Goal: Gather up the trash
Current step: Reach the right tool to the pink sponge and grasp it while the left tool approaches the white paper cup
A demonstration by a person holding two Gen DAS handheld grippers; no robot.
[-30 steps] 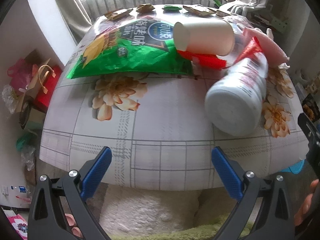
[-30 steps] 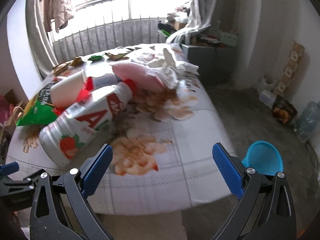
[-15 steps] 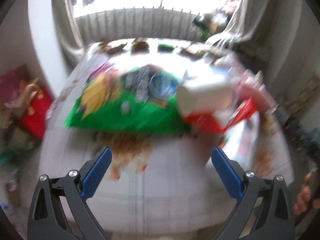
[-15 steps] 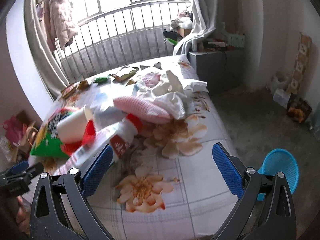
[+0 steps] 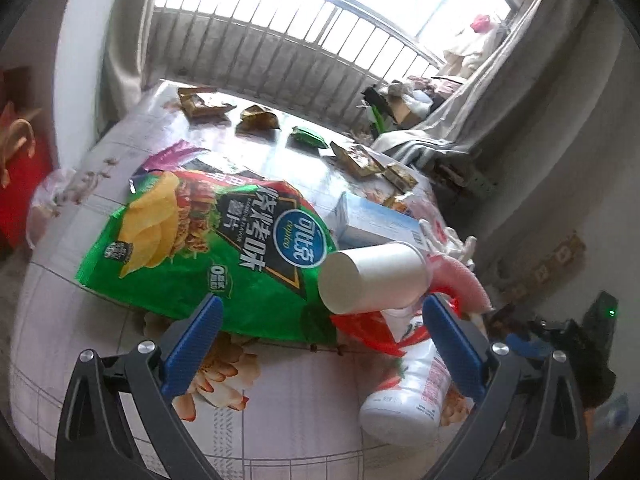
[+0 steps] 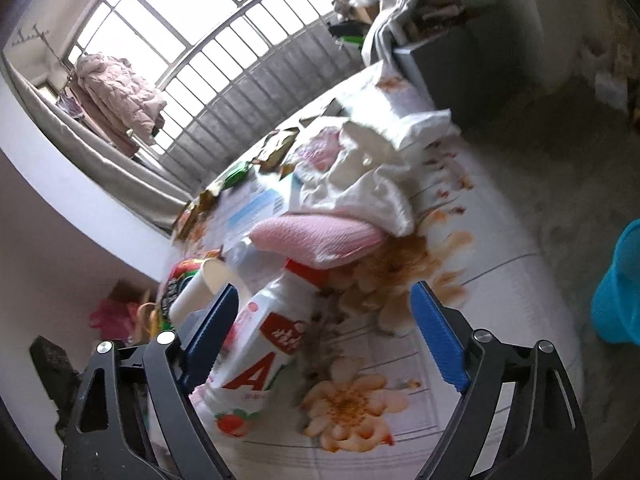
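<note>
On the table (image 5: 280, 420) the chip bag (image 5: 208, 252) lies at eleven o'clock from the left gripper (image 5: 320, 344), its jaws wide and empty. The bottle (image 6: 260, 344), long axis toward one o'clock, sits nearer the right gripper (image 6: 324, 336), whose jaws have just been narrowing, nothing pinched.

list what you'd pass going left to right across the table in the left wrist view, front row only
chip bag → paper cup → pink sponge; the white bottle lies below the cup and sponge, so it has no clear place in this order
</note>
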